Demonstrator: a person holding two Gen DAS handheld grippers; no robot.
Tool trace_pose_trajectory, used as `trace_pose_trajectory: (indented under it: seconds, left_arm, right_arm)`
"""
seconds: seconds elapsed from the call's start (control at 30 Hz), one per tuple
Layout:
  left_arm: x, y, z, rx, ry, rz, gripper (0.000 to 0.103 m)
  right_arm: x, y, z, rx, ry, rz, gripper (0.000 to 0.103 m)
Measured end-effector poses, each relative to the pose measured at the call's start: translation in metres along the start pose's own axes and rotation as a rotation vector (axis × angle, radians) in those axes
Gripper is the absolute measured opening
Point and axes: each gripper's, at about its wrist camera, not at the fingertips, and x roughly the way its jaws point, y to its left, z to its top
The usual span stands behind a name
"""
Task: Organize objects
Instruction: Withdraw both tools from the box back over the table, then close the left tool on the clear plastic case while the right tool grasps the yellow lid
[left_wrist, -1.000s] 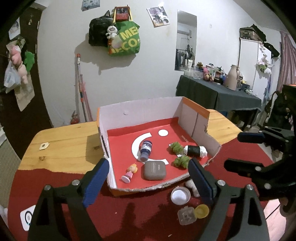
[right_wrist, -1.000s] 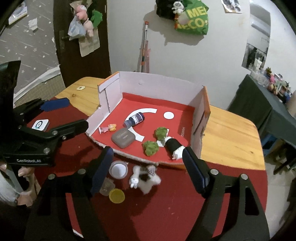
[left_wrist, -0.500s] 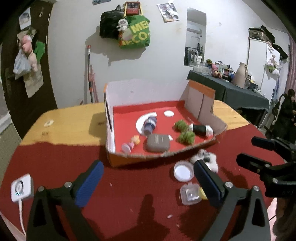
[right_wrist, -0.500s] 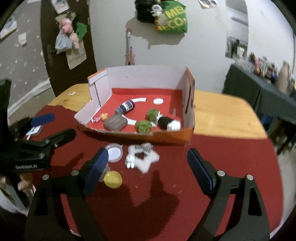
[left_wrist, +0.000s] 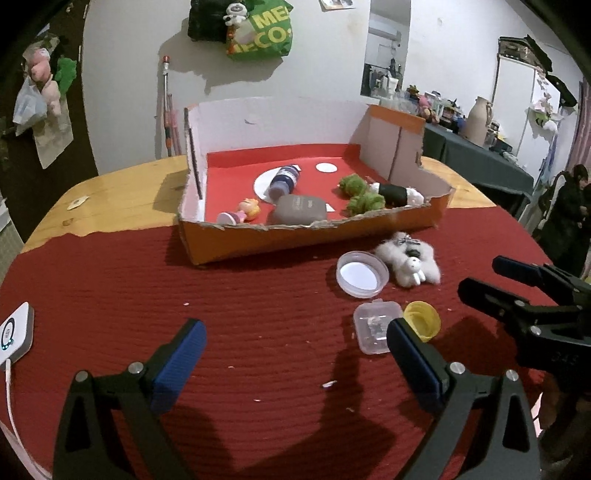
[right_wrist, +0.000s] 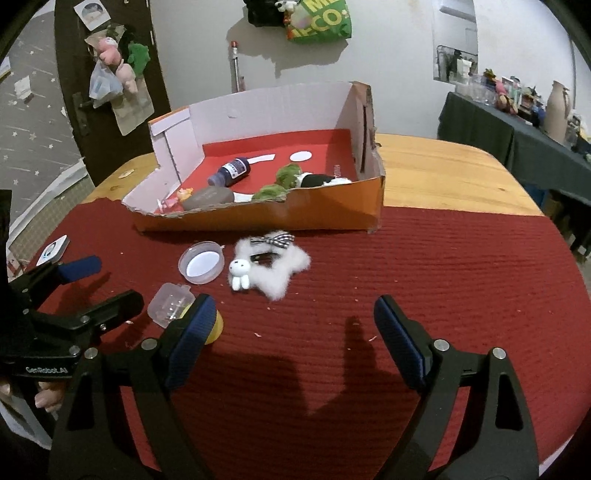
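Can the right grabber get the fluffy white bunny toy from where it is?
Probably yes. The right gripper is open and empty, and the fluffy bunny toy lies ahead of it on the red mat, outside the cardboard box, nothing between.

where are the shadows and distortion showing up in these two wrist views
Left wrist view: both jaws of the left gripper cast dark shadows toward the camera on the red mat; fisheye bends the table edge, with dark corners. Right wrist view: the right gripper shadows the mat likewise; the cardboard box shades its base; everything looks sharp.
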Motion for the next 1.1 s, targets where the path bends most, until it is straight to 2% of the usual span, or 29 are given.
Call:
trace_pose_trajectory:
  seconds: [0.3, 0.53, 0.77, 0.93, 1.1]
  left_arm:
    - [0.016, -0.016, -0.002, 0.035, 0.092, -0.077, 0.101]
    - [0.028, -0.02, 0.001, 0.085, 0.128, -0.01, 0.101]
    - [0.028, 0.004, 0.005, 0.078, 0.12, 0.054, 0.101]
    - [0.025, 0.008, 0.01, 0.098, 0.119, -0.008, 0.101]
    - [0.025, 0.003, 0.014, 0.149, 0.115, -0.061, 0.098]
  right_arm:
    - [0.001, -0.01, -0.002, 0.032, 0.013, 0.008, 0.088]
    - [0.0, -0.013, -0.002, 0.036, 0.018, 0.014, 0.088]
    - [0.0, -0.007, -0.004, 0.004, 0.031, 0.06, 0.088]
    - [0.003, 0.004, -0.007, -0.036, 0.058, 0.139, 0.088]
    - [0.004, 0.014, -0.008, -0.108, 0.069, 0.117, 0.088]
